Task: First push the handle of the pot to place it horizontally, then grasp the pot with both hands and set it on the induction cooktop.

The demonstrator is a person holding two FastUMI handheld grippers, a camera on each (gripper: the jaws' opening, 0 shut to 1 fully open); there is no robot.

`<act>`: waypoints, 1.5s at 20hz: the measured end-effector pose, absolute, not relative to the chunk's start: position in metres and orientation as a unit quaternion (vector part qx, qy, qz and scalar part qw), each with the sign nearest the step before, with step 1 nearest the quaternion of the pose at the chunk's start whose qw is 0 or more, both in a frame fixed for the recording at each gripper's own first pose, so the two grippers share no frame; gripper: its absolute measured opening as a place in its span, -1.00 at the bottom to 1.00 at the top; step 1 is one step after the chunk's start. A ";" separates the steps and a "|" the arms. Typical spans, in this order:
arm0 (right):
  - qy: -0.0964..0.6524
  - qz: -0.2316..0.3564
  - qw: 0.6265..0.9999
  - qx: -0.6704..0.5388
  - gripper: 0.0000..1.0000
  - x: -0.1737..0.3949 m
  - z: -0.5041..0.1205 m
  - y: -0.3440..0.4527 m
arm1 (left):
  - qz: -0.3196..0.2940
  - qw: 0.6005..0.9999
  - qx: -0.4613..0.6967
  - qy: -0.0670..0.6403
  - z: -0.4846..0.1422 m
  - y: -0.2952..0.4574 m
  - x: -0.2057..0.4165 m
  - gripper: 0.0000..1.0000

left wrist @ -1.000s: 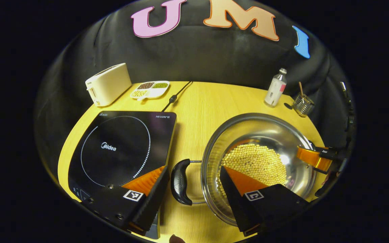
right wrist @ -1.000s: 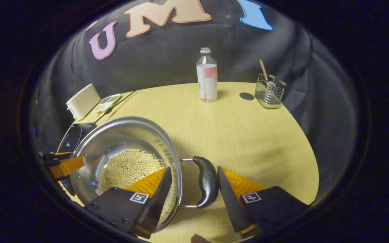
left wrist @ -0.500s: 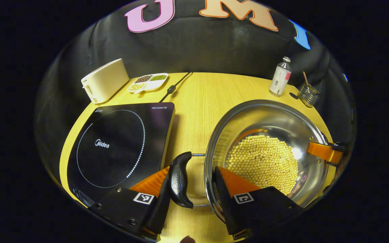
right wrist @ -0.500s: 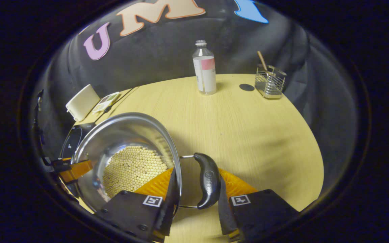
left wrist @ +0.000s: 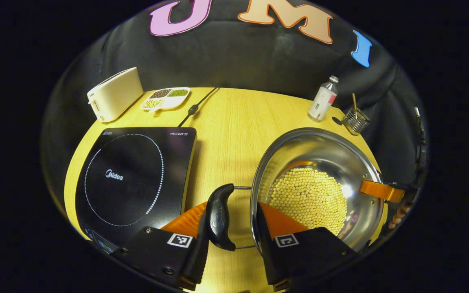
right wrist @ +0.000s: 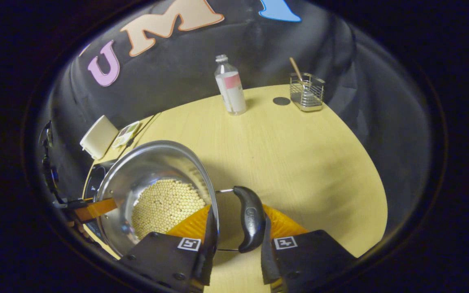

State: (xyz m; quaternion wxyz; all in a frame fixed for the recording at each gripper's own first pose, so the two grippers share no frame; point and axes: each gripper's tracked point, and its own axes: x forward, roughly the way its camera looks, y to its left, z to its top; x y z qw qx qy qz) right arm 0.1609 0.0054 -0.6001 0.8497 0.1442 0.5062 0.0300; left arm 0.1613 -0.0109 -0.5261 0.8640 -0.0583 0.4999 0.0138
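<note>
A steel pot (left wrist: 320, 150) with pale yellow beans (left wrist: 307, 197) in its bottom stands right of the black induction cooktop (left wrist: 132, 179). My left gripper (left wrist: 232, 208) is shut across the pot's black left handle (left wrist: 219, 217): one finger outside the handle, the other inside the rim. The pot (right wrist: 149, 162) shows again in the right gripper view, where my right gripper (right wrist: 236, 208) is shut the same way on the black right handle (right wrist: 250, 219). Each gripper shows across the pot in the other's view, right gripper (left wrist: 381, 190) and left gripper (right wrist: 92, 208). Whether the pot touches the table I cannot tell.
At the table's back left are a cream toaster (left wrist: 114, 93), a divided dish of beans (left wrist: 165, 97) and the cooktop's cable (left wrist: 196, 108). A bottle (right wrist: 230, 87), a wire holder (right wrist: 307, 91) and a small dark disc (right wrist: 281, 101) stand at the back right.
Both grippers went from open beside the handles to shut on them. Both views have since shifted a little with the pot held.
</note>
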 end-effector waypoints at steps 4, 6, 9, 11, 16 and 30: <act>0.502 0.032 0.850 0.156 -0.10 0.160 -0.579 0.017 | 0.010 0.869 -0.048 0.492 -0.502 0.003 0.162 0.17; 0.495 0.037 0.854 0.155 -0.10 0.160 -0.567 0.029 | 0.015 0.870 -0.052 0.490 -0.492 0.015 0.159 0.17; 0.492 0.044 0.855 0.161 -0.10 0.157 -0.554 0.052 | 0.020 0.873 -0.050 0.484 -0.480 0.038 0.153 0.17; 0.491 0.047 0.855 0.160 -0.10 0.155 -0.548 0.069 | 0.021 0.875 -0.048 0.482 -0.476 0.055 0.148 0.17; 0.487 0.036 0.859 0.153 -0.10 0.148 -0.536 0.114 | 0.010 0.879 -0.049 0.474 -0.474 0.099 0.145 0.17; 0.492 -0.013 0.863 0.113 -0.10 0.140 -0.512 0.264 | -0.028 0.879 -0.074 0.471 -0.495 0.243 0.148 0.17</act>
